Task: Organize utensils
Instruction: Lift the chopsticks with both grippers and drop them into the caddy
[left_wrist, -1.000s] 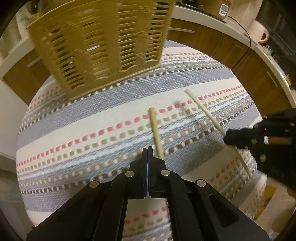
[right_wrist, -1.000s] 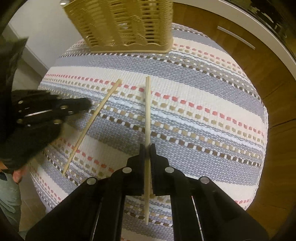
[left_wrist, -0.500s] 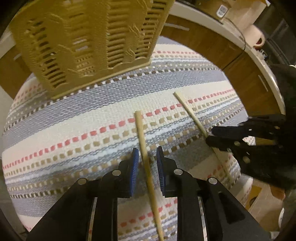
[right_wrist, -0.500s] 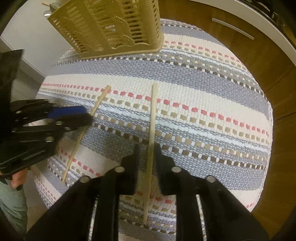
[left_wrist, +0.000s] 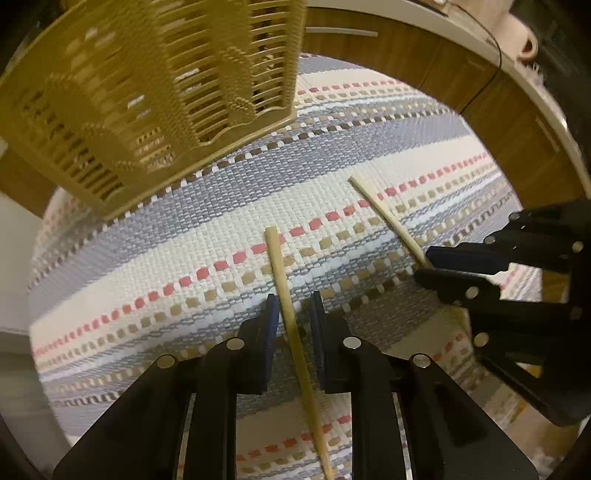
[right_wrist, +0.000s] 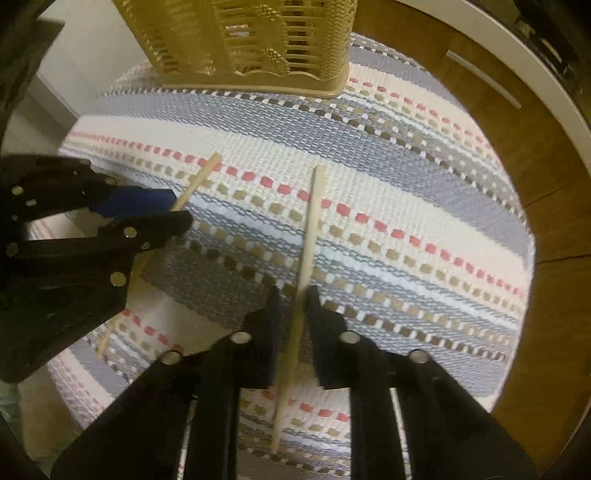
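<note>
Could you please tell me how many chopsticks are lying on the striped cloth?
2. One chopstick lies between the open left tool's fingers; the other lies between the open right tool's fingers. Any inside the basket would be hidden.

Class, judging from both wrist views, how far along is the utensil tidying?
Done: nothing visibly stored yet. In hand: the left tongs and right tongs each straddle a chopstick, jaws open. Left: closing, lifting, placing both in the basket.

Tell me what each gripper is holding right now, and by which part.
Nothing is held. The left gripper and right gripper are both open, each straddling a chopstick lying on the striped mat.
</note>
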